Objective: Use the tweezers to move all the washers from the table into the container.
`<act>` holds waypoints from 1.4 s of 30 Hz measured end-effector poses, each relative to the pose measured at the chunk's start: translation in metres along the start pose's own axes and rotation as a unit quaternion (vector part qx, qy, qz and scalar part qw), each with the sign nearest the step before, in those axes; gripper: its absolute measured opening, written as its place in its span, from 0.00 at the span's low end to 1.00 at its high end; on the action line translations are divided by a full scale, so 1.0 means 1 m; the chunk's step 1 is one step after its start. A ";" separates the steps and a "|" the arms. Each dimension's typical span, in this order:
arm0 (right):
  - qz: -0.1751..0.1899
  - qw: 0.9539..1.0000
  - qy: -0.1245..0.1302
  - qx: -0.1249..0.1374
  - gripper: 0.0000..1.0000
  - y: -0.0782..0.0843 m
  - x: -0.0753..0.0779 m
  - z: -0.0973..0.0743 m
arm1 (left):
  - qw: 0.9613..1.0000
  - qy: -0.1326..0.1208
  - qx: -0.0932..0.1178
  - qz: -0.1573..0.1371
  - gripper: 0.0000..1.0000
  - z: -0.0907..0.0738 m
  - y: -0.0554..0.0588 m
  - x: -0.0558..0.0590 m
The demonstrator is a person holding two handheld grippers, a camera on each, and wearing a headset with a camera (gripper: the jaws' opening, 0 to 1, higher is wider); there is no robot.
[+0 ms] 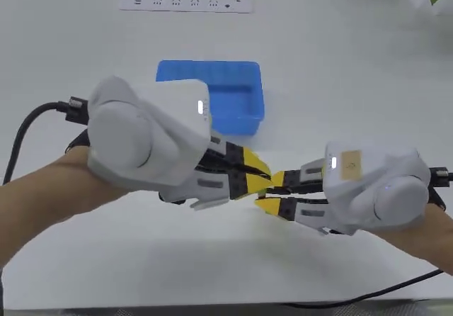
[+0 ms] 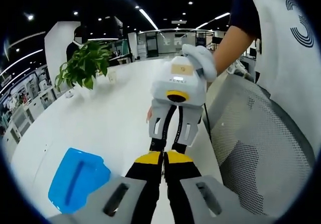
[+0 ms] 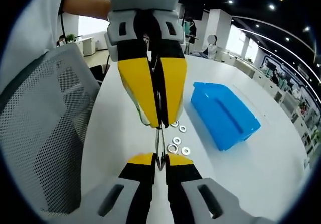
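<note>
While pinched by left tool (image 3: 159, 124) and right tool (image 3: 159, 159), both clenched, tweezers (image 3: 159, 144) lengthwise between them, tip end unclear.

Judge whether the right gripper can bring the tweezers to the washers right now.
Probably not yet. The tweezers are clamped at once by the right gripper and the left gripper. The washers lie uncovered close beside them, so the way looks free once the left lets go.
</note>
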State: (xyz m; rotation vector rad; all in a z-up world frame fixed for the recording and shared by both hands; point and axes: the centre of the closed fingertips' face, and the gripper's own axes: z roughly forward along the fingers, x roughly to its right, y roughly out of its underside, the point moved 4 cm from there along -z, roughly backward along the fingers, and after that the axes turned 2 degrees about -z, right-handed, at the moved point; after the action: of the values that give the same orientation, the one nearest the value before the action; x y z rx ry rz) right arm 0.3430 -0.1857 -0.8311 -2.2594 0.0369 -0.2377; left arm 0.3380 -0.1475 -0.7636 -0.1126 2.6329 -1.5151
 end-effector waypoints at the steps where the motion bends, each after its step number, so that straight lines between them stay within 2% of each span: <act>1: 0.003 1.000 -0.001 0.003 0.09 0.001 0.000 -0.001 | 1.000 0.000 0.003 0.004 0.05 0.002 -0.001 0.000; 10: 0.020 1.000 -0.007 0.018 0.10 0.004 0.004 -0.003 | 1.000 0.006 0.027 0.004 0.05 0.013 -0.006 -0.003; 13: 0.014 1.000 -0.005 0.015 0.11 0.005 0.003 -0.003 | 0.999 0.010 0.031 0.000 0.05 0.015 -0.007 -0.003; 20: 0.009 1.000 -0.008 0.011 0.12 0.005 0.004 0.003 | 1.000 0.014 0.028 0.002 0.05 0.015 -0.008 -0.003; 28: 0.007 1.000 -0.007 0.013 0.09 0.004 0.004 0.005 | 1.000 0.006 0.025 -0.002 0.06 0.012 -0.006 -0.007; 32: 0.012 1.000 -0.003 0.017 0.08 0.002 0.006 0.006 | 1.000 0.007 0.004 0.012 0.10 0.011 0.003 -0.006; 35: 0.009 1.000 -0.003 0.017 0.08 0.001 0.006 0.006 | 1.000 0.010 0.007 0.009 0.13 0.010 0.003 -0.004; 39: 0.009 1.000 -0.006 0.014 0.08 0.002 0.005 0.006 | 1.000 -0.007 0.014 0.012 0.08 0.009 0.001 -0.010; 40: 0.011 1.000 -0.004 0.014 0.08 0.003 0.005 0.006 | 1.000 0.002 0.014 0.005 0.08 0.009 0.001 -0.007; 42: 0.012 1.000 -0.005 0.014 0.08 0.003 0.005 0.005 | 1.000 0.002 0.013 0.009 0.07 0.008 0.001 -0.007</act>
State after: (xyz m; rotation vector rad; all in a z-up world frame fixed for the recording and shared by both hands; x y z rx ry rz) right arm 0.3490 -0.1839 -0.8355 -2.2305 0.0564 -0.2135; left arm 0.3455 -0.1529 -0.7684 -0.0843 2.6084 -1.5458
